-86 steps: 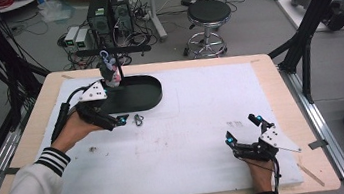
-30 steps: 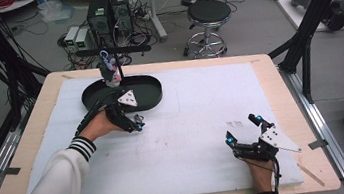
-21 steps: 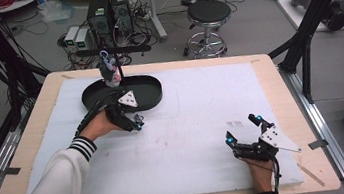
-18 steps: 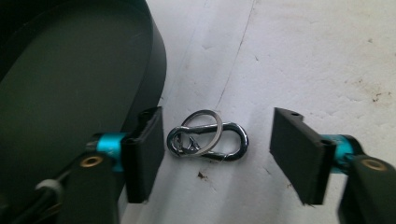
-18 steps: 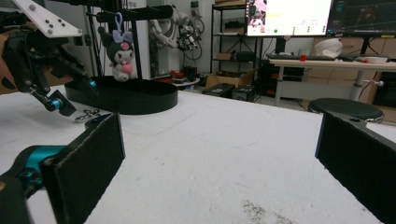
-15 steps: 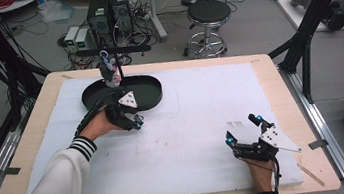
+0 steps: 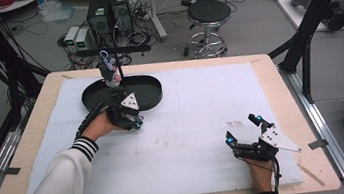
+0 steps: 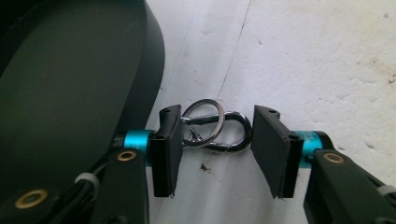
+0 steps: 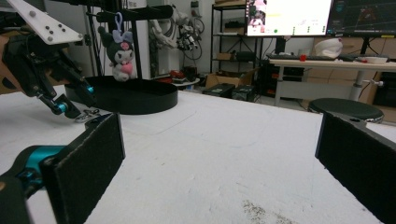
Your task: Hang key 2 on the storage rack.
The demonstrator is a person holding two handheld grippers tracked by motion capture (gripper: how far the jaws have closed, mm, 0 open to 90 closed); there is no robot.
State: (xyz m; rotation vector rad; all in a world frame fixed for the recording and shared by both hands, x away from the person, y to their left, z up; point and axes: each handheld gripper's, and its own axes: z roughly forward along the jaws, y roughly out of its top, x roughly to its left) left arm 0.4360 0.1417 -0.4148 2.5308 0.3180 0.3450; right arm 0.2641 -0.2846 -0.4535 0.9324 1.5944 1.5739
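Jaws of the left gripper (image 8: 217, 140) had just been closing around a silver carabiner (image 8: 229, 131) with a key ring (image 8: 203, 122) looped through it. One pad already met the ring side; the other stood just off the carabiner's rounded end, so no firm pinch yet. Jaws of the right gripper (image 9: 219, 158) stood wide apart with nothing between them, the hand resting near the desk's front right corner (image 7: 254, 142).

Carabiner lay flat on the white desk covering (image 7: 203, 123), just beside the wall of the black oval tray (image 8: 70, 84), on its near side. In the high view the left gripper (image 7: 129, 116) sat right over it.

Judgement on the step in hand: finish the close squarely along the carabiner's long axis, both pads bearing on metal, not on the loose ring alone. The ring could pivot and let the piece swing or slip. The clip is thin and lies flat, so pad tips need to stay low against the covering, then lift straight.

Surroundings: tray wall close on one side, limiting any sideways shuffle; a lift should clear its rim. A small plush toy (image 7: 109, 71) hung from a black stand (image 7: 103, 50) over the tray's far end, well clear of the grasp. Right hand well apart, no obstruction.
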